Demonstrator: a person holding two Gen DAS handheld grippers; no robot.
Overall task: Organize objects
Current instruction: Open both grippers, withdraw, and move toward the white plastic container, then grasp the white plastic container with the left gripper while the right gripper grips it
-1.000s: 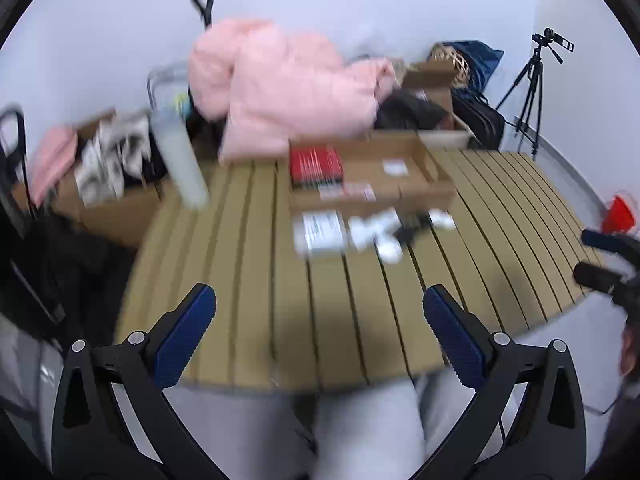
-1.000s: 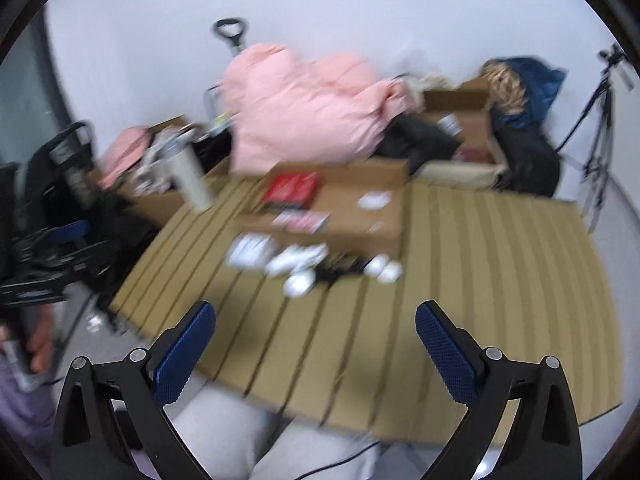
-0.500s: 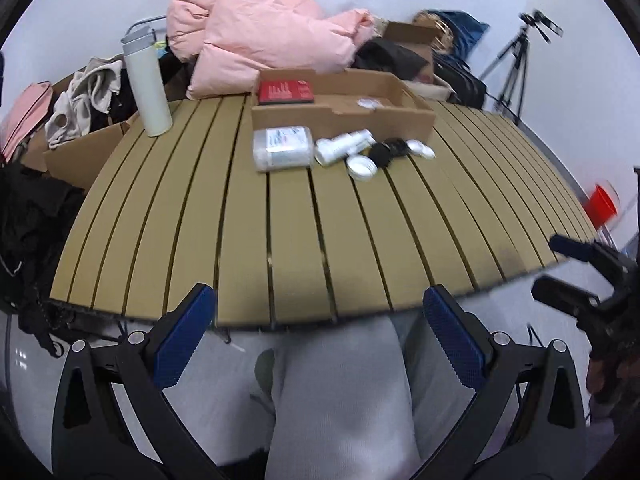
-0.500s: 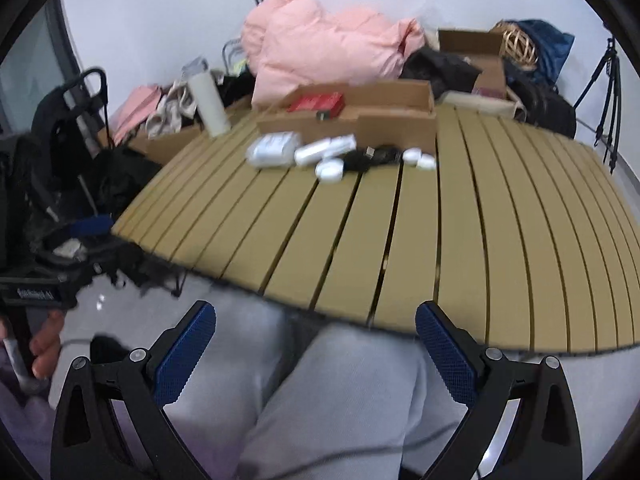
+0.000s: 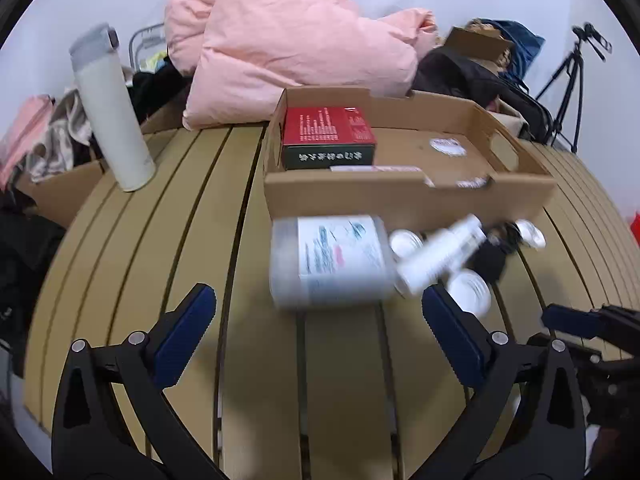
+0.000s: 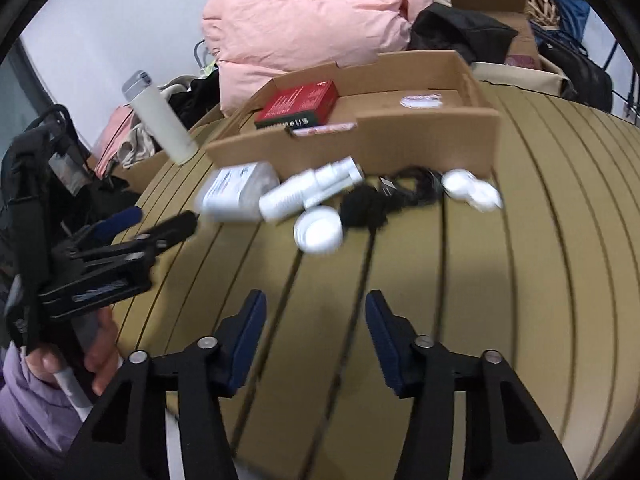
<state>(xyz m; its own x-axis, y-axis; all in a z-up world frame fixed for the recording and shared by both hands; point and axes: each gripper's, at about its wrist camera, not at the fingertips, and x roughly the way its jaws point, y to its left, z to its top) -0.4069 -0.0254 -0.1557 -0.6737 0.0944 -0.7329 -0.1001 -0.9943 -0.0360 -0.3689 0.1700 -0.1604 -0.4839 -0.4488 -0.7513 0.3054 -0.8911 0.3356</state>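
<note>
A shallow cardboard box (image 5: 404, 200) (image 6: 424, 140) lies on the slatted table and holds a red carton (image 5: 326, 136) (image 6: 300, 104). In front of it lie a clear plastic tub with a label (image 5: 330, 262) (image 6: 236, 192), a white bottle (image 5: 442, 258) (image 6: 312, 194), a white round lid (image 5: 470, 290) (image 6: 318, 230), a black cable bundle (image 6: 384, 200) and small white pieces (image 6: 472, 188). My left gripper (image 5: 316, 320) is open and empty just short of the tub. My right gripper (image 6: 316, 316) is open and empty, a little short of the lid.
A white flask (image 5: 112, 108) (image 6: 160, 118) stands at the table's left rear. A pink padded jacket (image 5: 288, 40) is heaped behind the box. More boxes, bags and a tripod (image 5: 568, 80) stand around the table. The left gripper shows in the right wrist view (image 6: 120, 248).
Both grippers have moved forward over the table toward the items in front of the box. The right gripper's jaws have narrowed; the left stays wide.
</note>
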